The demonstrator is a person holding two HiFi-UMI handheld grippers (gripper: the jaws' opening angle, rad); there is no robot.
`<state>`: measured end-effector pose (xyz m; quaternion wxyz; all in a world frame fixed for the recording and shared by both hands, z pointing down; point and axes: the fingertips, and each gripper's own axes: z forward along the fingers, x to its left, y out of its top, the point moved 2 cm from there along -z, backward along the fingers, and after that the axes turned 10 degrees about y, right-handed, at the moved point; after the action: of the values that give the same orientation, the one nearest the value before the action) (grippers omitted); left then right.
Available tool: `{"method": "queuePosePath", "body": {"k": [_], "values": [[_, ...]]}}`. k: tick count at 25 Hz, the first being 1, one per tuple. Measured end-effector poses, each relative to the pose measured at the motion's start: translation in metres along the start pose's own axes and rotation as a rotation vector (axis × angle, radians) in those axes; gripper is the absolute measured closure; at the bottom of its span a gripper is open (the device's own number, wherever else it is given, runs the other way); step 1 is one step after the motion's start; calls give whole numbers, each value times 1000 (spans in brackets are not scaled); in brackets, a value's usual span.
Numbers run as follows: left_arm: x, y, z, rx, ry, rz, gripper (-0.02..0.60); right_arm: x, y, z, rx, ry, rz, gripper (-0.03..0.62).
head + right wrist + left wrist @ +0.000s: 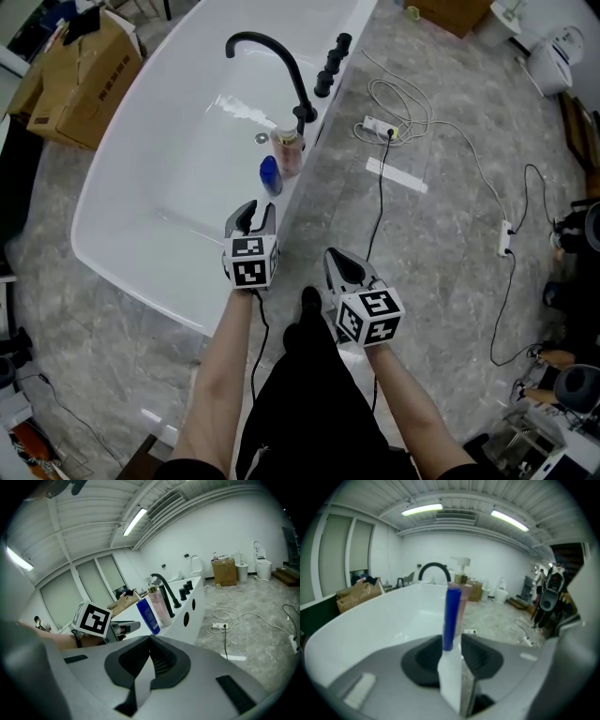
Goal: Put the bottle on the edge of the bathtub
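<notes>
A blue bottle [271, 174] stands upright on the near rim of the white bathtub [141, 281], right beside a pink bottle [288, 150] under the black faucet [272, 52]. My left gripper [253, 217] hovers just short of the blue bottle, open, with nothing pressed between its fingers. In the left gripper view the blue bottle [452, 616] rises straight ahead, beyond the jaw gap, with the pink bottle [465, 602] behind it. My right gripper [342, 265] hangs over the floor beside the tub, shut and empty. The right gripper view shows both bottles [148, 616] and the left gripper [133, 626] near them.
Black tap knobs [330, 66] line the tub rim past the faucet. A cardboard box [80, 80] sits left of the tub. A power strip with coiled cable [380, 127] lies on the marble floor to the right, and a toilet [553, 56] stands at top right.
</notes>
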<state>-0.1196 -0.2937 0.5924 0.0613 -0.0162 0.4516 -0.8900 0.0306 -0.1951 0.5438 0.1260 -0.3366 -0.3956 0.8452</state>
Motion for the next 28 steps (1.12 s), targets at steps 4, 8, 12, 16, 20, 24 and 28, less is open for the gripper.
{"method": "queuePosePath", "body": {"k": [4, 8, 12, 16, 20, 24, 28], "values": [[2, -3, -21, 1, -5, 4, 468, 10, 3, -9, -16, -7, -21, 589], [6, -9, -41, 0, -9, 1, 488, 18, 5, -17, -32, -16, -44, 589], [10, -14, -68, -6, -12, 4, 511, 29, 4, -29, -46, -25, -60, 589], [13, -16, -94, -26, -16, 2, 539, 40, 5, -38, -62, -29, -77, 589], [16, -17, -121, -45, -22, 4, 554, 53, 7, -49, -80, -32, -98, 590], [19, -19, -148, -65, -26, 5, 563, 66, 7, -61, -99, -40, -110, 589], [23, -20, -169, -85, -26, -6, 572, 75, 5, -72, -108, -49, -125, 591]]}}
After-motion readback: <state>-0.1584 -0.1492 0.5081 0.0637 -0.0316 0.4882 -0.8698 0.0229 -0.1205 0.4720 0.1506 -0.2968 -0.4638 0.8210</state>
